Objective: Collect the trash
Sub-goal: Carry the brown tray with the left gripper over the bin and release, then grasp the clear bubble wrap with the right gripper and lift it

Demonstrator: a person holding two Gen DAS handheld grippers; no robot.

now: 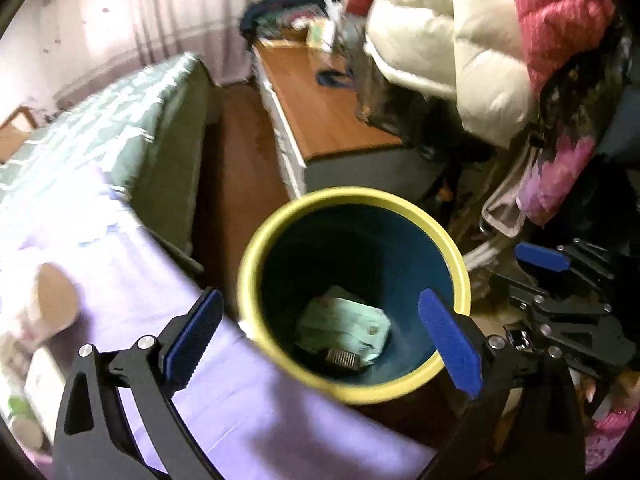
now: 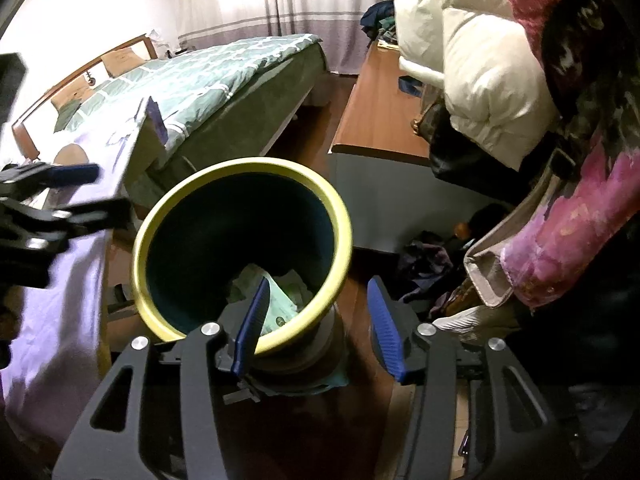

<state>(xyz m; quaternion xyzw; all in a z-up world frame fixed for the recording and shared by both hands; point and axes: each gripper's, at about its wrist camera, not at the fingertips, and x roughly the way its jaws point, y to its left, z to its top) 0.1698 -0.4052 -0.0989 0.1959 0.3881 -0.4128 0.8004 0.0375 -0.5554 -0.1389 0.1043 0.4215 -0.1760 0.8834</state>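
Note:
A round bin (image 1: 456, 264) with a yellow rim and a dark teal inside stands on the wooden floor. At its bottom lie a pale green packet (image 1: 344, 330) and a small ribbed dark piece (image 1: 342, 358). My left gripper (image 1: 319, 298) hangs above the bin's mouth, open wide, with nothing between its blue pads. In the right wrist view my right gripper (image 2: 320, 286) straddles the near wall of the bin (image 2: 168, 204). One finger is inside over the green packet (image 2: 282, 306), the other outside and apart from the rim. The left gripper (image 2: 86, 190) shows at the left edge.
A surface draped in lilac cloth (image 1: 132, 280) borders the bin on the left, with blurred items at its edge. Behind it is a bed with a green quilt (image 2: 208, 76). A low wooden cabinet (image 2: 372, 120), hanging coats (image 2: 480, 64) and clothes on the floor (image 2: 428, 264) crowd the right.

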